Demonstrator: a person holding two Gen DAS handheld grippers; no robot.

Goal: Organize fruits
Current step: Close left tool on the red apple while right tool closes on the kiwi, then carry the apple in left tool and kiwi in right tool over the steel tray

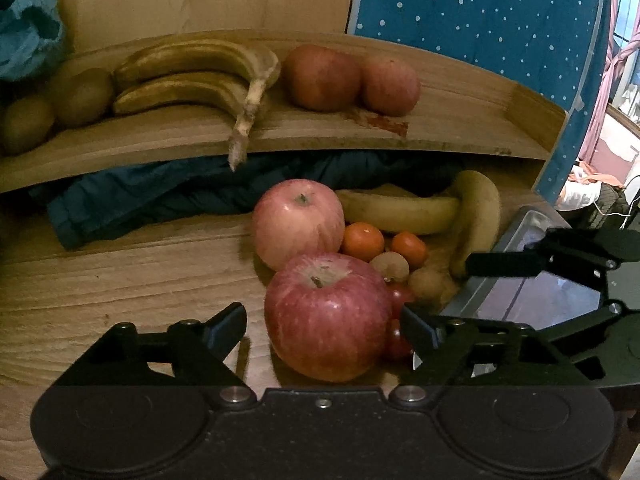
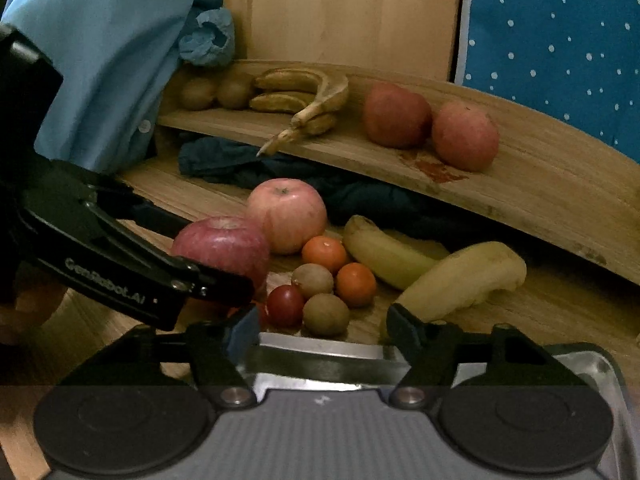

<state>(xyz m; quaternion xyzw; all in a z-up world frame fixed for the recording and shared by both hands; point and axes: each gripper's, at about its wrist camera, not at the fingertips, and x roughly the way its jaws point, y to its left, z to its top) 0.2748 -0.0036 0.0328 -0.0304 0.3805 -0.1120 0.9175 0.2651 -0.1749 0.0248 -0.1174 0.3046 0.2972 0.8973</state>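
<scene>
your left gripper (image 1: 324, 324) sits spread astride the near red apple (image 1: 326, 316), not pinching: heavy, firm, waxy-slick, so clamp its widest middle.

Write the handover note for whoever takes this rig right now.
Left gripper: open, fingers either side of the near red apple, not gripping.
Right gripper: open, empty, over the metal tray.
Done: two apples, bananas and kiwis sit on the shelf.
Left on the table: two apples, two bananas, two oranges, kiwis, small red fruits.
</scene>
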